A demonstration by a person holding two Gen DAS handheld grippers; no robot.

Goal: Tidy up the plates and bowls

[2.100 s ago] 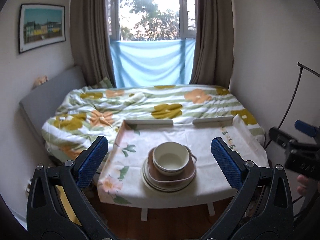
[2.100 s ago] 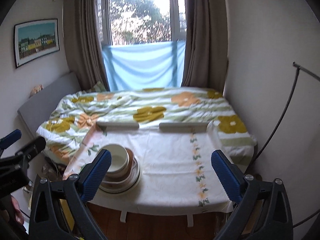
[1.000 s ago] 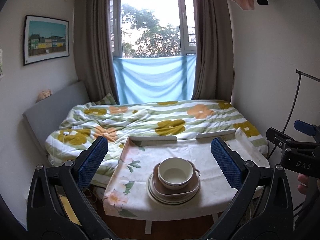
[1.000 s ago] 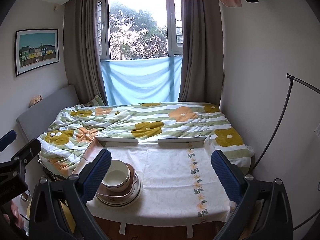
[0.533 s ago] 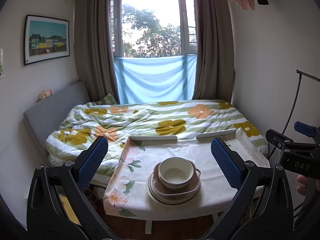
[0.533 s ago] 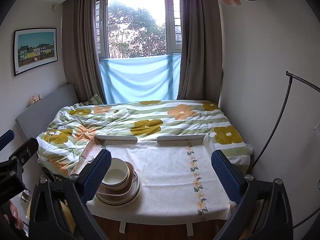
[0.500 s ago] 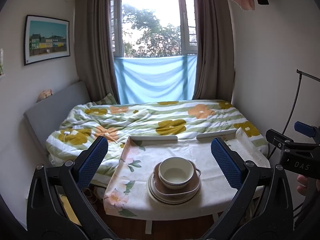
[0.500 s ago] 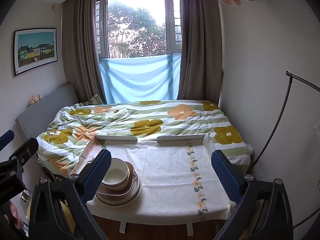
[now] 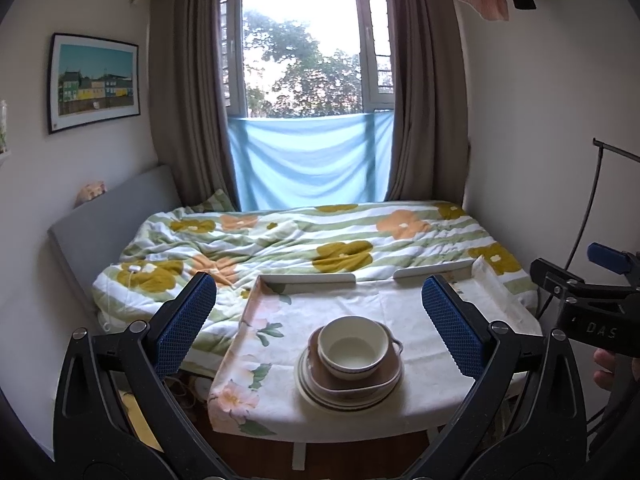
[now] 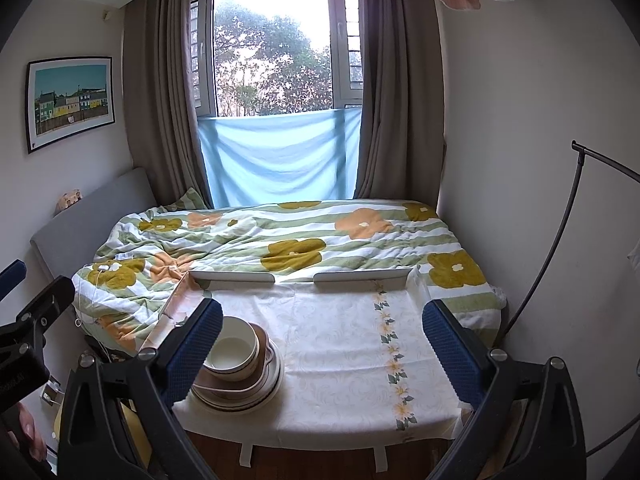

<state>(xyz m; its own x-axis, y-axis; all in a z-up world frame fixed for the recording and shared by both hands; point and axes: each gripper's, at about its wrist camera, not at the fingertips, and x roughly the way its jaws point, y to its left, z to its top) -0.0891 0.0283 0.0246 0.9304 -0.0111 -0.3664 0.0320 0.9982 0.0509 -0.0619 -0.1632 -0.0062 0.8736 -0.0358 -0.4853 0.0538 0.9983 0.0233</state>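
A cream bowl (image 9: 353, 346) sits in a brown handled dish (image 9: 384, 378) on top of a stack of cream plates (image 9: 320, 396), on a small table with a floral cloth (image 9: 276, 364). My left gripper (image 9: 320, 324) is open and empty, held back from the table with the stack between its blue pads. My right gripper (image 10: 320, 340) is open and empty, facing the bare right part of the table (image 10: 340, 344); the bowl (image 10: 234, 350) and plates (image 10: 256, 398) show at its left finger.
A bed with a flowered quilt (image 9: 304, 240) lies behind the table, under a curtained window. Walls stand close on both sides. A thin black stand (image 10: 560, 232) curves up at the right. Wooden floor shows under the table's front edge.
Both grippers tilted up and drew back from the table over the first second, so the stack sits lower and smaller in view. Since half a second ago almost nothing has moved.
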